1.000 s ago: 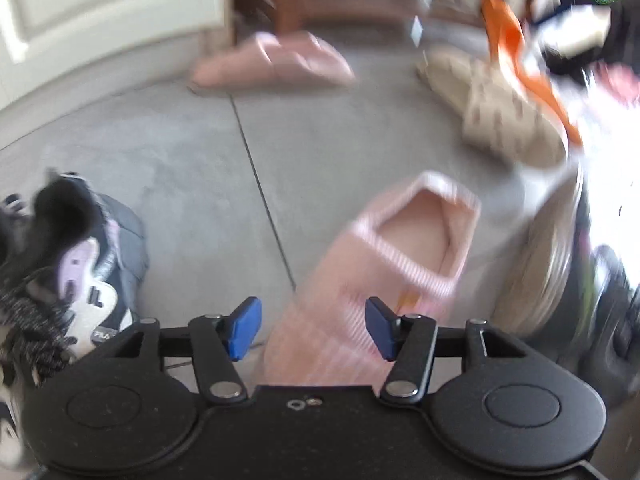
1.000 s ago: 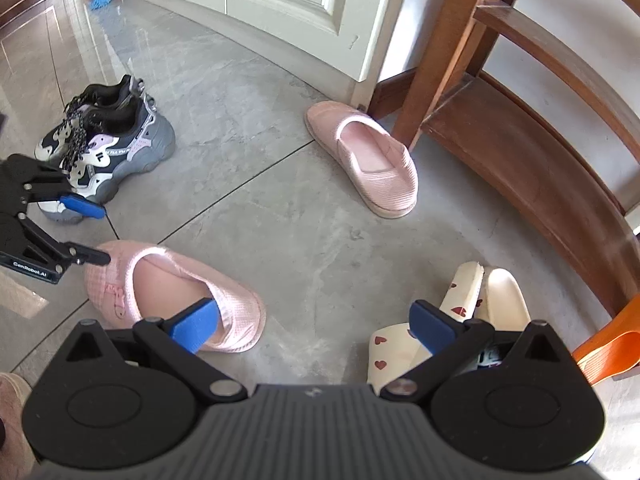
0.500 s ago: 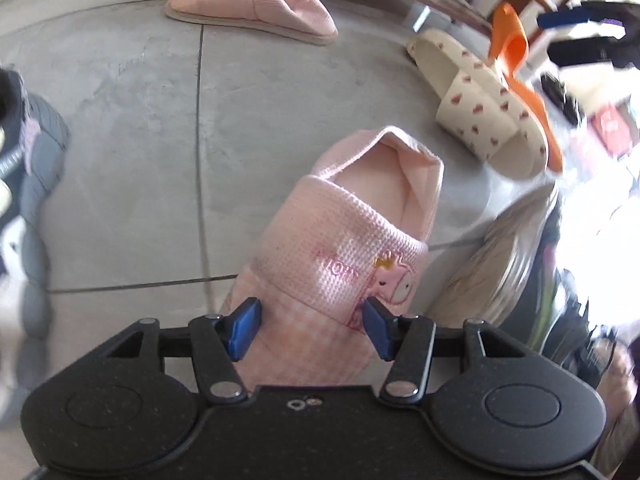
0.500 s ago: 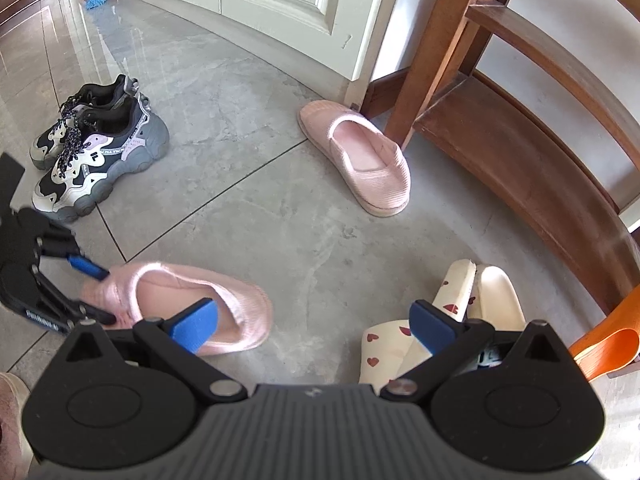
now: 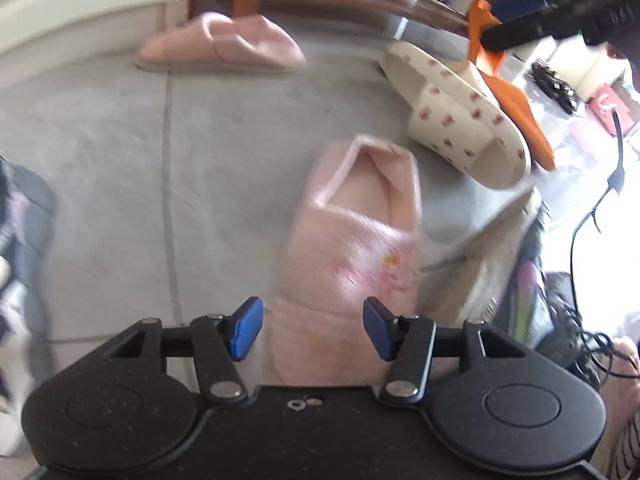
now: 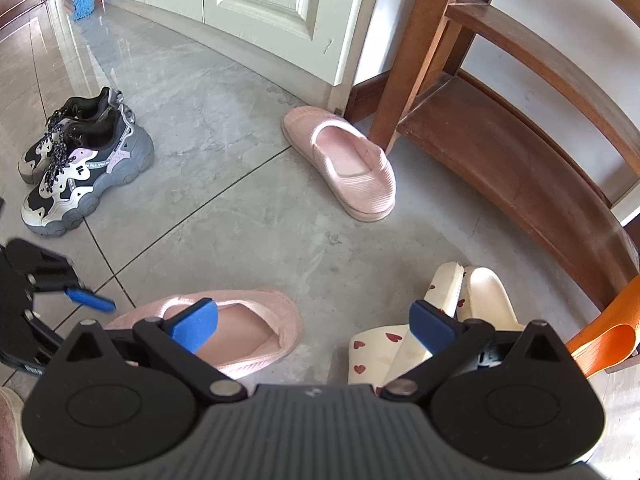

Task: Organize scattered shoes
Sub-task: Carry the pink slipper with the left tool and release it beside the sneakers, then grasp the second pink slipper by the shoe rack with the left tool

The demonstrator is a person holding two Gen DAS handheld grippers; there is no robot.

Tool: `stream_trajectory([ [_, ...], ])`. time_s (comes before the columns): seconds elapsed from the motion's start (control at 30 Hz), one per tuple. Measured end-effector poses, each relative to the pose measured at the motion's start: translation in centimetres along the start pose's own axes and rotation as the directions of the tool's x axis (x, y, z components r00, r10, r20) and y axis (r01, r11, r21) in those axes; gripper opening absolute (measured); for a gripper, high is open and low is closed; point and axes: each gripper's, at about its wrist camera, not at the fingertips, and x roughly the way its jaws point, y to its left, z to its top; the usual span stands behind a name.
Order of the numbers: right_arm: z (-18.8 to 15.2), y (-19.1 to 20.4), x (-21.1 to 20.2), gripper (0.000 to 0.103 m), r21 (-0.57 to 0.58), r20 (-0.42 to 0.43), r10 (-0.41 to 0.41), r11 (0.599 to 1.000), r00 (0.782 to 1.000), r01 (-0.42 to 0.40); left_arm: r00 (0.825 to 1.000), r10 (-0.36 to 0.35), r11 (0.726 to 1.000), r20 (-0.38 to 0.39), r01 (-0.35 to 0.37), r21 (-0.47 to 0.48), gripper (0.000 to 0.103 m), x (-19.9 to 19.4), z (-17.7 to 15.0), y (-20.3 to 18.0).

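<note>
Since a second ago the pink waffle-knit slipper with a small embroidered figure (image 5: 352,248) has slid across the grey tiled floor (image 6: 224,184) toward the cream slide sandal printed with red hearts (image 5: 456,120), and the left gripper (image 5: 313,328) has travelled with it. In the left wrist view the slipper's toe sits between the blue fingers (image 5: 245,328), which stand partway apart; the blur hides whether the pads press on the fabric, so I cannot tell if it is grasped. The slipper's open heel points away from the camera, near the cream sandal but apart from it. A second pink slipper (image 6: 340,164) lies further off beside the leg of a brown wooden shoe rack (image 6: 496,152). The right gripper (image 6: 313,322) hangs above the floor with its fingers released and spread, nothing between them, the cream sandal just below its right finger. A pair of chunky grey, black and white laced sneakers (image 6: 80,168) stands side by side well to the left.
</note>
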Motion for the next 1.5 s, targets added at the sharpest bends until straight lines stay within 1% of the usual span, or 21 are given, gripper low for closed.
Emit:
stream_trajectory([
  [0.13, 0.0, 0.1, 0.5, 0.103, 0.014, -0.026, 0.009, 1.0, 1.0, -0.008, 0.997, 0.075, 0.997, 0.034, -0.076, 0.019, 0.056, -0.5, 2.4, -0.2],
  [0.27, -0.1, 0.1, 0.3, 0.103, 0.015, -0.025, 0.003, 1.0, 1.0, -0.003, 0.986, 0.15, 0.987, 0.068, -0.154, 0.045, 0.058, -0.2, 5.6, -0.5],
  [0.37, -0.2, -0.2, 0.1, 0.103, 0.028, -0.028, 0.004, 1.0, 1.0, -0.003, 0.973, 0.195, 0.975, 0.119, -0.206, 0.084, 0.058, 0.9, 8.7, -0.6],
  [0.4, -0.2, -0.2, 0.0, 0.103, 0.028, -0.028, 0.003, 1.0, 1.0, -0.002, 0.971, 0.202, 0.972, 0.128, -0.214, 0.091, 0.058, 1.1, 9.2, -0.5],
  [0.5, -0.2, -0.6, -0.2, 0.103, 0.041, -0.026, 0.0, 0.999, 1.0, 0.001, 0.956, 0.241, 0.959, 0.168, -0.261, 0.111, 0.059, 1.9, 11.7, 0.0],
  [0.63, -0.3, -1.1, -0.4, 0.103, 0.059, -0.031, 0.0, 0.998, 1.0, 0.002, 0.936, 0.297, 0.946, 0.189, -0.316, 0.076, 0.06, 3.8, 14.9, 1.4],
  [0.73, -0.6, -1.6, -0.4, 0.103, 0.078, -0.055, -0.005, 0.997, 0.998, 0.009, 0.922, 0.331, 0.938, 0.203, -0.344, 0.033, 0.06, 5.7, 17.5, 2.9],
  [0.8, -0.7, -1.9, -0.4, 0.103, 0.087, -0.071, -0.011, 0.996, 0.997, 0.017, 0.915, 0.343, 0.935, 0.209, -0.353, 0.01, 0.061, 7.4, 19.6, 3.7],
  [0.87, -1.1, -2.4, -0.7, 0.103, 0.109, -0.096, -0.02, 0.994, 0.995, 0.03, 0.913, 0.352, 0.934, 0.206, -0.358, -0.004, 0.062, 8.6, 20.9, 4.3],
  [0.9, -1.2, -2.7, -0.9, 0.103, 0.119, -0.106, -0.024, 0.992, 0.994, 0.037, 0.91, 0.363, 0.93, 0.202, -0.368, -0.014, 0.062, 9.8, 22.2, 4.6],
  [0.97, -1.7, -3.2, -1.3, 0.103, 0.138, -0.126, -0.035, 0.989, 0.991, 0.052, 0.905, 0.375, 0.925, 0.201, -0.381, -0.012, 0.062, 11.2, 23.4, 4.8],
  [1.07, -2.4, -3.8, -1.7, 0.103, 0.165, -0.161, -0.047, 0.983, 0.986, 0.074, 0.89, 0.415, 0.906, 0.187, -0.424, 0.007, 0.062, 13.5, 25.4, 5.0],
  [1.13, -2.9, -4.2, -1.9, 0.103, 0.181, -0.184, -0.05, 0.98, 0.982, 0.084, 0.884, 0.44, 0.895, 0.159, -0.446, 0.0, 0.061, 14.7, 26.1, 5.3],
  [1.2, -3.3, -4.4, -1.9, 0.103, 0.19, -0.201, -0.054, 0.977, 0.978, 0.093, 0.877, 0.458, 0.887, 0.142, -0.461, -0.015, 0.06, 15.2, 26.2, 5.6],
  [1.27, -3.2, -4.6, -1.8, 0.103, 0.191, -0.202, -0.058, 0.977, 0.978, 0.097, 0.863, 0.491, 0.87, 0.121, -0.493, -0.018, 0.059, 16.1, 26.1, 5.8],
  [1.43, -3.2, -5.0, -1.7, 0.103, 0.195, -0.201, -0.07, 0.975, 0.977, 0.11, 0.851, 0.521, 0.853, 0.067, -0.521, -0.018, 0.056, 17.6, 25.6, 5.9],
  [1.5, -3.1, -5.4, -1.5, 0.103, 0.197, -0.202, -0.077, 0.973, 0.976, 0.117, 0.839, 0.541, 0.841, 0.051, -0.542, -0.005, 0.054, 18.0, 25.5, 5.7],
])
